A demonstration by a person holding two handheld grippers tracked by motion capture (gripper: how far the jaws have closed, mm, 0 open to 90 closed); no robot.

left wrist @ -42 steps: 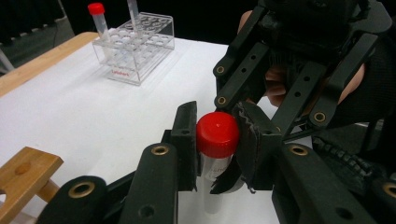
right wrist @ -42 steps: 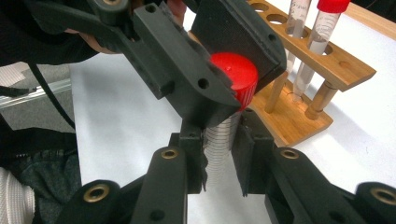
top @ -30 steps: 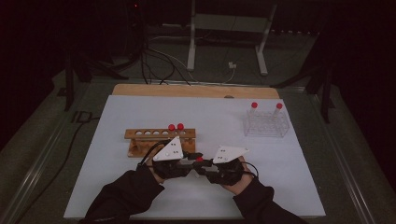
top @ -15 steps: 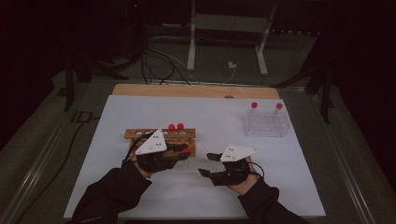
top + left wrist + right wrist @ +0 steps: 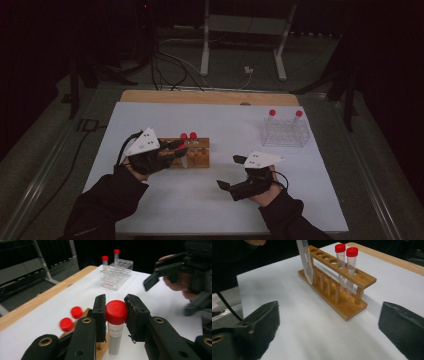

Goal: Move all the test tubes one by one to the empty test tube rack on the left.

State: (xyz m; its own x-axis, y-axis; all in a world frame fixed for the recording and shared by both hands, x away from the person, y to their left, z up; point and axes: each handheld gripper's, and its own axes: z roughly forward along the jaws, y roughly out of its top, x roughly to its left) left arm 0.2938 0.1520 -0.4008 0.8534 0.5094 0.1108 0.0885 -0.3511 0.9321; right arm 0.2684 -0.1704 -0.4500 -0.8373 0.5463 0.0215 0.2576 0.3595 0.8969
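Fingers of the left gripper are clamped on a red-capped tube just under its cap, holding it upright over the wooden rack, which stands left of centre on the desk. Right gripper, near the front edge, has just been opening — its fingers are spread wide with nothing between them. White sheet covers the desk; a bare wood strip runs along the far edge. Dark room, cables and a metal stand behind. Tube bears small grey print — illegible. Two capped tubes sit in the rack; a clear rack stands towards the far right corner.
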